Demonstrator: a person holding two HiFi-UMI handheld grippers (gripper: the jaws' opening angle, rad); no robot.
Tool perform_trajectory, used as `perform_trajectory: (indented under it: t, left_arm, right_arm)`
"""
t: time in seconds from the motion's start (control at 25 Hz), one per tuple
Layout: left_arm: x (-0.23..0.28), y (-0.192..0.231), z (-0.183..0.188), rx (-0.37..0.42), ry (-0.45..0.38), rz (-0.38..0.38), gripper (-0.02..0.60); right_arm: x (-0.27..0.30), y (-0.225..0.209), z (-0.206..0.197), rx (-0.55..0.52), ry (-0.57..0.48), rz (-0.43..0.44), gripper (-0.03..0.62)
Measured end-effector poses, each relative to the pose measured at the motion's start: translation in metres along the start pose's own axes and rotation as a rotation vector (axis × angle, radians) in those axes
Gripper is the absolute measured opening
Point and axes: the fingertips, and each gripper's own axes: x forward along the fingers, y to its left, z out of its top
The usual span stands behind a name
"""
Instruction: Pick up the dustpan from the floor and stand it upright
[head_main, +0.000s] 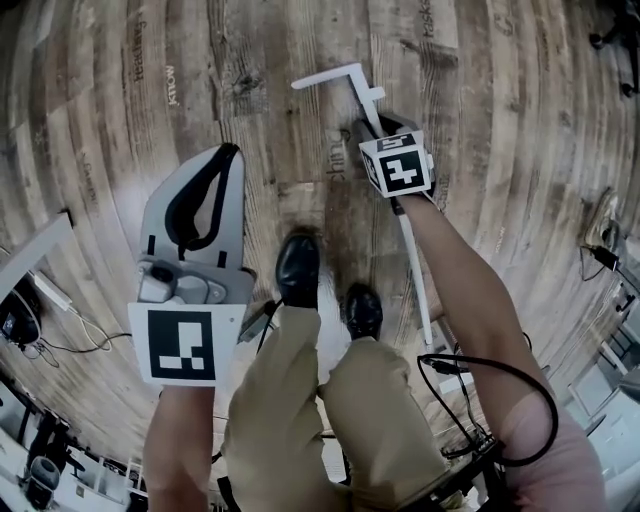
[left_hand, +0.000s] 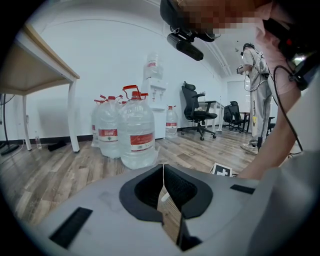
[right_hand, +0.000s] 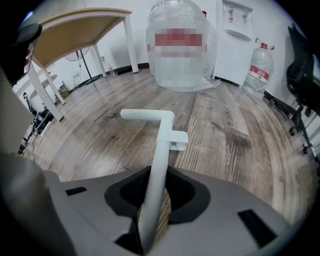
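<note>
Left gripper (head_main: 228, 152) hangs nearest, jaws pressed together on nothing, so it's no backup. Right gripper (head_main: 365, 128) is clamped on the dustpan's white handle (right_hand: 161, 150) just below its clip (right_hand: 176, 140) and crossbar grip (right_hand: 147, 115), with the shaft running back past the right shoe (head_main: 363, 310); the pan end is hidden behind the forearm. Risk as I read it: the thin round shaft twists or slides in the jaws, and held this far from the pan it could swing into the shoe or skid on the wood floor (head_main: 250, 60) when stood up.
</note>
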Motion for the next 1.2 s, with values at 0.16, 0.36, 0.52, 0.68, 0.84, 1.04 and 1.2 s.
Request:
perform_trajectory:
  t: [0.16,0.36,0.52,0.68,0.84,1.04,1.2]
  left_arm:
    - [-0.018,0.000,0.029,-0.009,-0.015,0.018,0.015]
    - [-0.048,-0.013,0.097,-0.030,-0.054,0.024,0.015]
    - [-0.075,-0.026,0.159,-0.039,-0.088,0.022,0.015]
    - [-0.100,-0.042,0.226,-0.065,-0.121,0.010,0.015]
    - [-0.125,-0.054,0.295,-0.039,-0.172,0.000,0.015]
    - [-0.160,-0.086,0.360,0.036,-0.222,-0.026,0.015]
    - [-0.182,-0.118,0.398,0.023,-0.216,-0.055,0.015]
  right_arm:
    - [-0.042,-0.003,0.023,0.006,-0.047,-0.013,0.090]
    - [-0.120,-0.009,0.060,0.001,-0.110,-0.044,0.090]
    - [-0.192,-0.016,0.086,-0.005,-0.165,-0.067,0.090]
    - [-0.263,-0.028,0.102,-0.013,-0.198,-0.081,0.092]
    - [-0.328,-0.040,0.124,-0.002,-0.251,-0.108,0.090]
    - [-0.404,-0.040,0.123,0.020,-0.294,-0.114,0.086]
    - [-0.458,-0.042,0.120,0.030,-0.328,-0.124,0.084]
